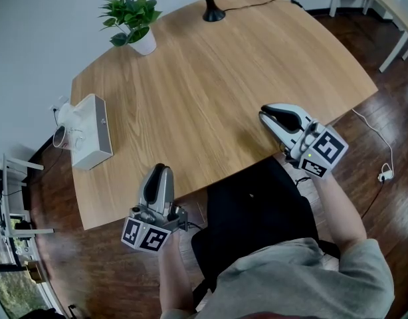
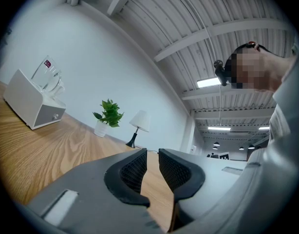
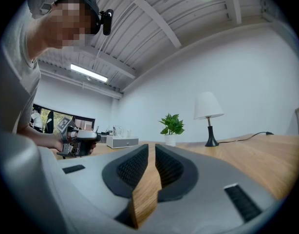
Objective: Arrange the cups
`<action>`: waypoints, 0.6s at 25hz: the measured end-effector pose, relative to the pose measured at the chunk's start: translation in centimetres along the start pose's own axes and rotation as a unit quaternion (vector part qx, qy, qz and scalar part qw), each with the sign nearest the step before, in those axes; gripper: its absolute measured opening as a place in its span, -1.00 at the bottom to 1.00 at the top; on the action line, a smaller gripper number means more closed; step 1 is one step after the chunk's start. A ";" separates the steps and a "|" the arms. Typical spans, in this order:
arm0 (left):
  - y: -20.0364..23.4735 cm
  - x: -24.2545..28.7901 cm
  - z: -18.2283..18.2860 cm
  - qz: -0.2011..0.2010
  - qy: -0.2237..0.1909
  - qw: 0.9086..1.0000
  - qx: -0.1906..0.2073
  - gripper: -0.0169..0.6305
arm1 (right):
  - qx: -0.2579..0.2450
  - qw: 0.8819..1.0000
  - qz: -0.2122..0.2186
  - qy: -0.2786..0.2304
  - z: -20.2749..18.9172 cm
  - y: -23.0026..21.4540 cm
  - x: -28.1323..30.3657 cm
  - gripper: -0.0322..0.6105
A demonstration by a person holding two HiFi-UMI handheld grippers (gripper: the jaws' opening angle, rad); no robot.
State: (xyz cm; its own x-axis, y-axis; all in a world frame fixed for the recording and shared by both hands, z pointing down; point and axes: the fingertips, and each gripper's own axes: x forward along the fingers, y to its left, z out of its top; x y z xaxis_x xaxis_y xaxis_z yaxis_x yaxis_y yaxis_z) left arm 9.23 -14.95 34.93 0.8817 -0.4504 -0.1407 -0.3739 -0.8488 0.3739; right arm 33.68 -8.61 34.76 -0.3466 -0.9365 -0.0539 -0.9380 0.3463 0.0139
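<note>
The left gripper [image 1: 159,172] rests at the near edge of the table [image 1: 210,92]. Its jaws are closed with just a thin crack between them, and it holds nothing. The right gripper [image 1: 268,114] rests at the near right edge. Its jaws are closed too, and it holds nothing. The clear cups [image 2: 48,76] stand on a white box [image 1: 92,133] at the left edge of the table, well apart from both grippers. A plant [image 1: 132,18] and a lamp [image 1: 212,8] stand at the far side.
</note>
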 end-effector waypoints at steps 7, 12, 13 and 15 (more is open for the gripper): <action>0.0 -0.1 0.1 0.000 -0.002 1.000 -0.002 -0.74 | 0.002 1.000 0.002 -0.002 0.0 0.0 -0.1 -0.78; 0.1 -0.1 0.1 -0.001 -0.004 1.000 -0.004 -0.74 | -0.001 1.000 0.009 -0.001 0.0 0.2 -0.1 -0.78; 0.0 0.0 0.1 -0.001 -0.004 1.000 -0.005 -0.74 | -0.002 1.000 0.010 0.001 -0.1 0.2 -0.1 -0.78; 0.0 -0.1 0.1 -0.002 -0.005 1.000 -0.008 -0.74 | -0.004 1.000 0.010 0.002 -0.1 0.3 -0.2 -0.78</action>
State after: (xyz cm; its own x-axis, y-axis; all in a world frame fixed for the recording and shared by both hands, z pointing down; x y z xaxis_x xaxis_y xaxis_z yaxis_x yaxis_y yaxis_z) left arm 9.12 -14.97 34.89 0.8801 -0.4503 -0.1507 -0.3663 -0.8458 0.3880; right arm 33.43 -8.35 34.87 -0.3661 -0.9292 -0.0499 -0.9306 0.3654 0.0234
